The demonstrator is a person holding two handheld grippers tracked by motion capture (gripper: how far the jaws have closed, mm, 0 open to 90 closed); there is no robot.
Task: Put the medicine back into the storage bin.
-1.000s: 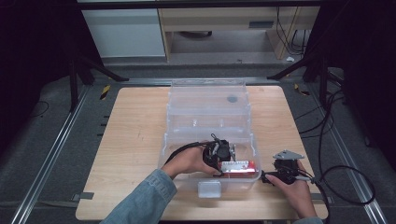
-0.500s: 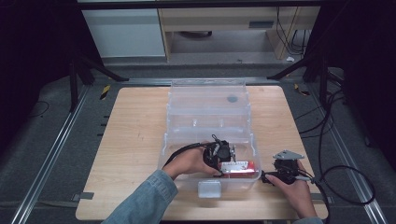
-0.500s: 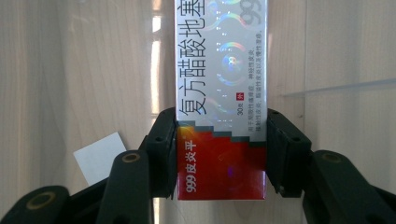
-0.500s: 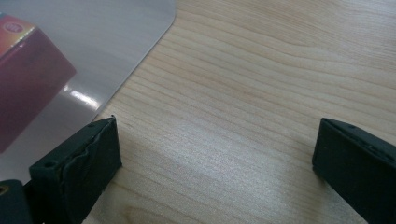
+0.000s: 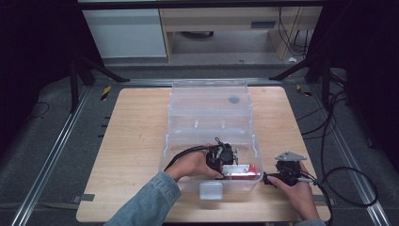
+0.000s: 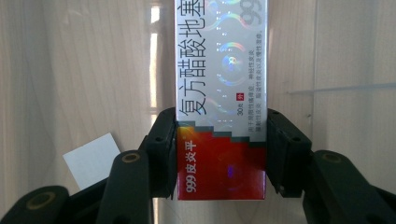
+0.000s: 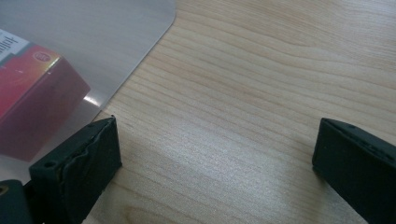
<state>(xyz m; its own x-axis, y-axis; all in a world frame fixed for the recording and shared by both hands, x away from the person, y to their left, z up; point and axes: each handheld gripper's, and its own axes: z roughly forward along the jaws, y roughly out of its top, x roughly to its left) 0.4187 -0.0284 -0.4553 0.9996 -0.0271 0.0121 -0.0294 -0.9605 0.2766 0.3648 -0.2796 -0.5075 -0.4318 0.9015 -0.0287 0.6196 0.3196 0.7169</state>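
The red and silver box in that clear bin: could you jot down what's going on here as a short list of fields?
held thing: red and silver box, printed with Chinese text
holder: left gripper, jaws closed on the box's two sides
where: inside the clear plastic bin, near its front right corner
other hand: right gripper, jaws wide apart, nothing between them, just outside the bin
surface: wooden table
also seen: white label beneath the bin
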